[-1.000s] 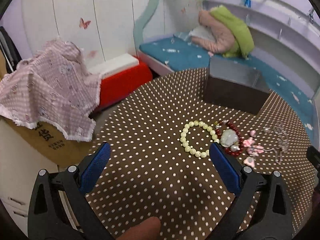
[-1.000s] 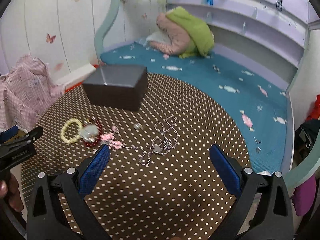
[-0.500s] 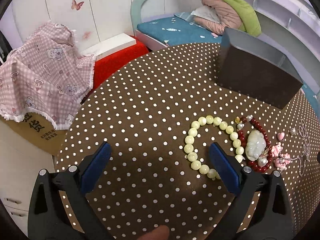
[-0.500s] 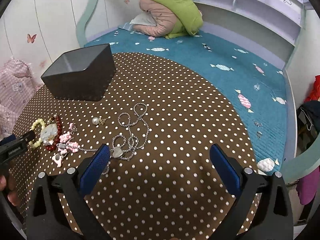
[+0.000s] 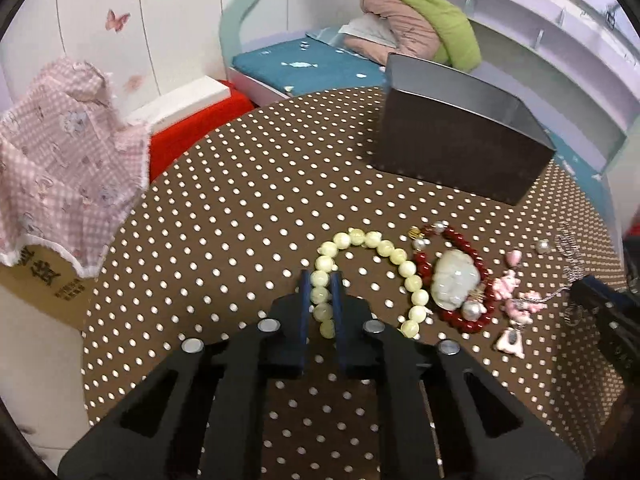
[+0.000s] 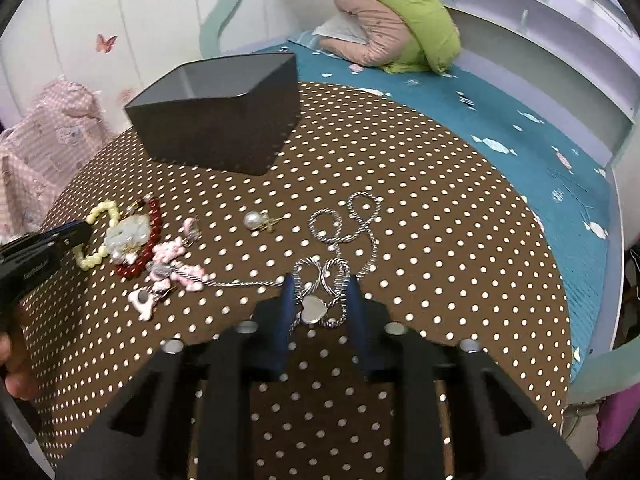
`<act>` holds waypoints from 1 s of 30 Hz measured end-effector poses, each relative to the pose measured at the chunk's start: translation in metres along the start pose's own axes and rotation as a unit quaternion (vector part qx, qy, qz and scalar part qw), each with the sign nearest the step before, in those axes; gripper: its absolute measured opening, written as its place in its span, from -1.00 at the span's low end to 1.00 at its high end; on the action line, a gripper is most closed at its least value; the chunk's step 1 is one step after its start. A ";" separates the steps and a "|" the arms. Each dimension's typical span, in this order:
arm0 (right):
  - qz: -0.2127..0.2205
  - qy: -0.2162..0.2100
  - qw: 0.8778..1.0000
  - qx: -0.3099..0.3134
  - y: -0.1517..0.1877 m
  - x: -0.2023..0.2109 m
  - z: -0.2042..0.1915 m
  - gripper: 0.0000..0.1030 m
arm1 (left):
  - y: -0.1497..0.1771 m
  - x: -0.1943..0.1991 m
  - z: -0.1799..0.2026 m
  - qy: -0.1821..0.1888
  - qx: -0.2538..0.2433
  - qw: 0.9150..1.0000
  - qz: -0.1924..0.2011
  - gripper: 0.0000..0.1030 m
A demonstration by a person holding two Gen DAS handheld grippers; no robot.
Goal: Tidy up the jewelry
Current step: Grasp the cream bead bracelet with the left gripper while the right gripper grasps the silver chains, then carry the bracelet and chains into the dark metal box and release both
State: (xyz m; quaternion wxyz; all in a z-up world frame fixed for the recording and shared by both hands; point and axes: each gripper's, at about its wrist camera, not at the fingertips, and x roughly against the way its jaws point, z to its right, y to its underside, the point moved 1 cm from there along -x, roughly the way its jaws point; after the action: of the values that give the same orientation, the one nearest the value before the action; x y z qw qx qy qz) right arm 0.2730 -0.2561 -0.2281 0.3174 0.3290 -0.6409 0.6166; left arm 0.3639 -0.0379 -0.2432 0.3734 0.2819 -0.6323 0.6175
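Note:
On the brown polka-dot tablecloth (image 5: 240,200) lies a cream bead bracelet (image 5: 376,240); my left gripper (image 5: 321,280) is shut on its near side. Beside it are a red bead bracelet (image 5: 460,240) with a pale jade pendant (image 5: 454,280) and a pink charm piece (image 5: 516,304). My right gripper (image 6: 320,292) is closing around a silver necklace (image 6: 344,224). Its bunched loops and heart pendant (image 6: 313,305) sit between the fingers, touching both pads. A pearl earring (image 6: 254,220) lies further off. The open dark box (image 6: 224,132) stands behind the jewelry.
A pink checked cloth (image 5: 60,160) drapes a cardboard box left of the table, with a red box (image 5: 192,144) behind it. A teal bed (image 6: 520,128) with piled bedding (image 6: 400,28) curves round the far and right sides. A hand (image 6: 12,360) holds the left gripper.
Both grippers came down towards the table and went from wide open to closed: the left onto the cream bracelet, the right around the silver necklace.

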 end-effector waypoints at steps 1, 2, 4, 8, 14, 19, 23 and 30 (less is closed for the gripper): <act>0.000 -0.005 1.000 -0.001 0.002 0.002 0.002 -0.62 | 0.001 0.001 -0.001 0.003 0.000 1.000 0.000 -0.82; 0.001 -0.011 1.000 -0.004 0.003 0.004 0.004 -0.66 | 0.003 0.003 0.000 0.005 0.002 1.000 0.002 -0.82; 0.005 -0.021 1.000 -0.004 0.005 0.010 0.005 -0.87 | 0.006 0.012 -0.004 0.013 0.007 1.000 0.009 -0.82; 0.017 -0.039 0.999 -0.007 0.001 0.028 0.009 -0.97 | 0.009 0.031 -0.011 0.014 0.012 1.000 0.025 -0.82; 0.033 -0.059 0.998 -0.008 -0.004 0.050 0.012 -0.97 | 0.006 0.066 -0.015 0.010 0.007 0.998 0.054 -0.82; 0.040 -0.076 0.996 -0.014 -0.007 0.061 0.017 -0.97 | 0.001 0.086 -0.015 0.011 0.000 0.997 0.074 -0.82; 0.062 -0.085 0.994 0.007 -0.019 0.083 0.012 -0.97 | -0.003 0.101 -0.011 0.019 -0.007 0.996 0.088 -0.82; 0.107 -0.097 0.988 0.051 -0.049 0.125 0.000 -0.97 | -0.022 0.136 0.003 0.033 -0.032 0.991 0.126 -0.82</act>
State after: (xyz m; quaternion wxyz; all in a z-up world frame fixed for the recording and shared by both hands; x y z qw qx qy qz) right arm 0.2407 -0.2612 -0.0981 0.1685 0.3323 -0.6681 0.6440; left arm 0.3051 -0.0283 -0.1194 0.3220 0.1675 -0.6696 0.6480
